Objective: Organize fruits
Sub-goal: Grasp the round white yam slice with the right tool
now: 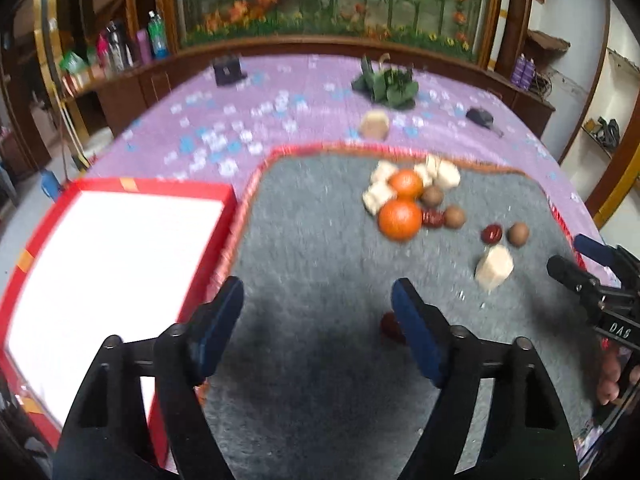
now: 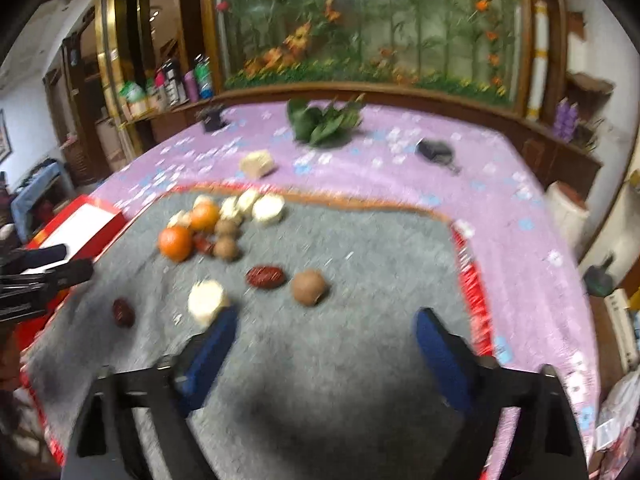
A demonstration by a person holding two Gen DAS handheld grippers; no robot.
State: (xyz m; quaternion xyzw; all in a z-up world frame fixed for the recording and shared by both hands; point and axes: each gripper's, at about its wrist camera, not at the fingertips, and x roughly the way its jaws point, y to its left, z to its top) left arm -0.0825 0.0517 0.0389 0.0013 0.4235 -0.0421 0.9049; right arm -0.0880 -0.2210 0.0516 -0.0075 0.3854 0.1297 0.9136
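On a grey mat (image 1: pixel 312 216) (image 2: pixel 372 248) lie two oranges (image 1: pixel 400 220) (image 2: pixel 175 243), several brown round fruits (image 1: pixel 518 234) (image 2: pixel 308 287), red dates (image 1: pixel 491 234) (image 2: pixel 265 277) and pale cut chunks (image 1: pixel 494 267) (image 2: pixel 208 302). My left gripper (image 1: pixel 318 300) hangs open above the mat's near part with nothing between its pads. A date (image 1: pixel 388 326) is half hidden behind its right finger. My right gripper (image 2: pixel 326 332) is open too and holds nothing; the nearest pale chunk lies just beyond its left finger. Each gripper shows at the edge of the other's view (image 1: pixel 576 268) (image 2: pixel 48 264).
A red box with a white inside (image 1: pixel 100 280) (image 2: pixel 80 220) stands left of the mat. The purple flowered cloth (image 1: pixel 240 120) behind carries green leaves (image 1: pixel 388 84) (image 2: pixel 324 122), one stray pale chunk (image 1: pixel 374 124), a black box (image 1: pixel 228 70) and a small dark object (image 1: pixel 480 117). Bottles line a shelf (image 1: pixel 132 44).
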